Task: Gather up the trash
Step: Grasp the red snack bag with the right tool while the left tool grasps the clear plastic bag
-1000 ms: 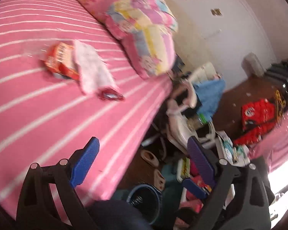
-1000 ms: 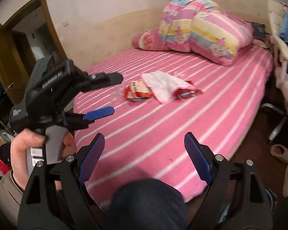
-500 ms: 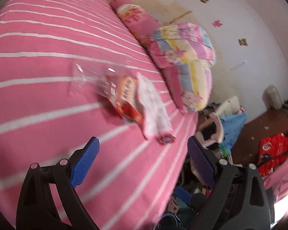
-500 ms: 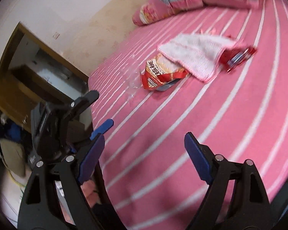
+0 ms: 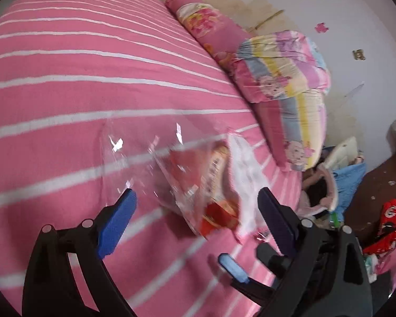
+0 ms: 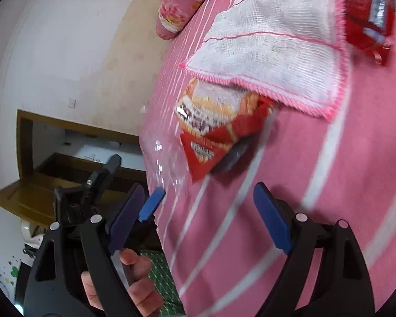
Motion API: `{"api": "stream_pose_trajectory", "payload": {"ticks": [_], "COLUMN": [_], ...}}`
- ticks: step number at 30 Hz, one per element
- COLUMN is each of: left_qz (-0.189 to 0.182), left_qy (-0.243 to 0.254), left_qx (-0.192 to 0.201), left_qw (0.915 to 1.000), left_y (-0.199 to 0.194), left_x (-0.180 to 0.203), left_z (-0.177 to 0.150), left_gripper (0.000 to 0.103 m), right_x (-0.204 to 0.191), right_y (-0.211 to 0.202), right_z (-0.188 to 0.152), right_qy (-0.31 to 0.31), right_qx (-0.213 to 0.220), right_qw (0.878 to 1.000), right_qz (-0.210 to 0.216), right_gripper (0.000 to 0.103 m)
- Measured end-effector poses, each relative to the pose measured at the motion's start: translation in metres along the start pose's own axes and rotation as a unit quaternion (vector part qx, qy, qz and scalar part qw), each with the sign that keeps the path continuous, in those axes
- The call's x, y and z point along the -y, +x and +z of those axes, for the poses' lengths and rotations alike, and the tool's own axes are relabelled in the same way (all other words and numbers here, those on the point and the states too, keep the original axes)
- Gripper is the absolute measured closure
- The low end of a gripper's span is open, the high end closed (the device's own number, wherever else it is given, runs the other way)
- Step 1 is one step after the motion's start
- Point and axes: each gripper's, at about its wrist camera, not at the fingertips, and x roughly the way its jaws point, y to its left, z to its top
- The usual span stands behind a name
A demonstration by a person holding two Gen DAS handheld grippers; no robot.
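Both grippers, left gripper (image 5: 195,212) and right gripper (image 6: 202,210), hang with fingers spread, empty. Nearest, the red snack bag (image 6: 213,134) looks light, crinkly and slippery; pinch its free corner.

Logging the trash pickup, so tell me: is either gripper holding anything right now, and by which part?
Nothing is held. The left gripper and right gripper are both open above the bed, short of the snack bag.

Clear plastic wrapper (image 5: 145,158): lying crumpled on the bed, overlapping the snack bag.
Red-orange snack bag (image 6: 213,129): lying flat, partly tucked under a cloth.
Small red wrapper (image 6: 369,21): resting beside the cloth.
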Motion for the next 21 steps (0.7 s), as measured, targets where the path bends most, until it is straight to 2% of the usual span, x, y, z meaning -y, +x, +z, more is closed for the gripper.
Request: {"api": "stream_pose_trajectory", "payload": {"ticks": [5,11,13,14,15,16,17,18,21], "left_qz": [0.019,0.059,0.058,0.057,0.057,0.062,0.063,0.055,0.038], "left_qy": [-0.006,0.029,0.023,0.02,0.021,0.024,0.025,0.02,-0.003], "left_qx": [-0.007,-0.012,-0.014,-0.014,-0.015,-0.016,-0.021,-0.032,-0.049], "left_qw": [0.9998,0.9978,0.998,0.9981,0.998,0.9977,0.9975,0.9978,0.9981], "left_y": [0.021,0.036,0.04,0.042,0.043,0.044,0.047,0.05,0.058], "left_x": [-0.005,0.003,0.001,-0.001,-0.001,-0.002,-0.003,-0.006,-0.015], "left_z": [0.015,0.022,0.023,0.024,0.023,0.023,0.022,0.021,0.017], "left_gripper": [0.013,0.013,0.014,0.015,0.02,0.027,0.036,0.042,0.061], "right_x": [0.003,-0.005,-0.004,-0.002,0.003,0.007,0.012,0.02,0.026], "right_y": [0.021,0.036,0.04,0.04,0.039,0.039,0.038,0.034,0.03], "right_z": [0.02,0.029,0.031,0.031,0.033,0.034,0.034,0.034,0.032], "right_qy": [0.014,-0.008,-0.018,-0.019,-0.014,-0.006,0.004,0.027,0.048], "right_qx": [0.005,0.023,0.026,0.025,0.025,0.025,0.026,0.033,0.038], "right_qw": [1.0,0.999,0.998,0.998,0.997,0.997,0.997,0.997,0.997], "right_qz": [0.004,-0.038,-0.055,-0.062,-0.071,-0.074,-0.072,-0.06,-0.044], "right_gripper": [0.019,0.02,0.029,0.039,0.053,0.06,0.073,0.08,0.085]}}
